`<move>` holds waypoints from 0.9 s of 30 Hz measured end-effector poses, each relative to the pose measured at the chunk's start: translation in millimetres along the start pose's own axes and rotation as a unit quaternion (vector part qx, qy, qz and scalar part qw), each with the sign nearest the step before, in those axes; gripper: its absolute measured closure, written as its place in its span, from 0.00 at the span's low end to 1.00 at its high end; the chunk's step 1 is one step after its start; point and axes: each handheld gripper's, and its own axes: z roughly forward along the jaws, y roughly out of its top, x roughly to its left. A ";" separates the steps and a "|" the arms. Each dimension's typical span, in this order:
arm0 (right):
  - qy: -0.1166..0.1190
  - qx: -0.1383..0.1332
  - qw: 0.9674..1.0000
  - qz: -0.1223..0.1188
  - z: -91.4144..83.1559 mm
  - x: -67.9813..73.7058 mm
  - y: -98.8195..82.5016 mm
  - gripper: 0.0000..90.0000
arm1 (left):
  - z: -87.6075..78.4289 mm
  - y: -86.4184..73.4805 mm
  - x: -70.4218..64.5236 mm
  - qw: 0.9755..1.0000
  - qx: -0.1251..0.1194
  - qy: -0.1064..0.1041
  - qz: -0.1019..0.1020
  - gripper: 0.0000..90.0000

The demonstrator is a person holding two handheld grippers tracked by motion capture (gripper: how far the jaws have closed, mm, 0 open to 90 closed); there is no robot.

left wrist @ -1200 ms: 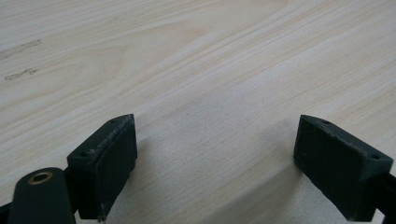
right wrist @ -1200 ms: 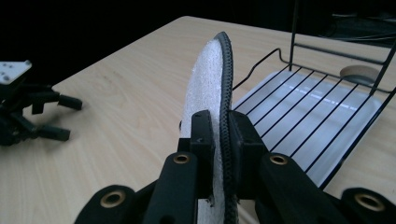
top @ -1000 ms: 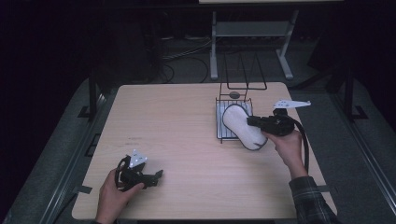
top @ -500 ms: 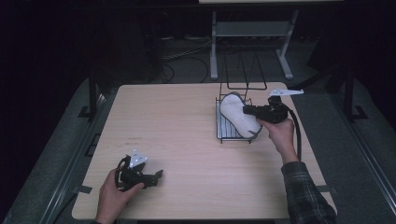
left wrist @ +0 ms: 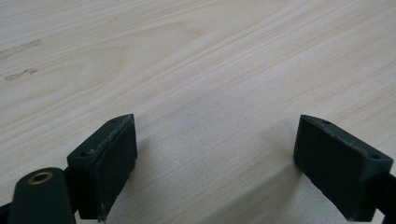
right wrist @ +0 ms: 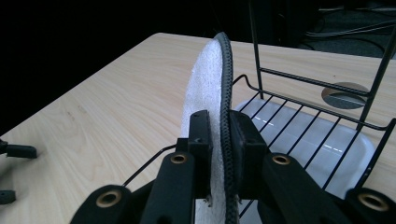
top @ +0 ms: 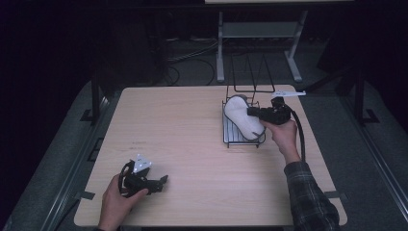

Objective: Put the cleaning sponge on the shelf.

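Dim room, black surroundings — only the table [top: 192, 144] lit from above, soft shadows, slight grain

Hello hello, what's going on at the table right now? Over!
Right gripper shut on white plate, held on edge over wire rack. Left gripper open, resting on table. Nothing in the way.

No text, label, brand, number or sign can be read anywhere in these pictures
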 end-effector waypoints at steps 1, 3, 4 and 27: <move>-0.002 -0.001 1.000 -0.001 1.1 -0.9 -0.4 0.88 | 0.0 0.0 0.0 1.000 0.000 0.000 0.000 0.14; -0.005 0.001 1.000 0.004 3.3 -2.5 -1.7 0.88 | 0.0 0.0 0.0 1.000 0.000 0.000 0.000 0.14; -0.005 0.003 1.000 0.006 4.9 -3.8 -2.7 0.88 | 0.0 0.0 0.0 1.000 0.000 0.000 0.000 0.14; -0.047 0.017 0.999 -0.012 9.7 -8.0 -2.3 0.57 | 0.0 0.0 0.0 1.000 0.000 0.000 0.000 0.14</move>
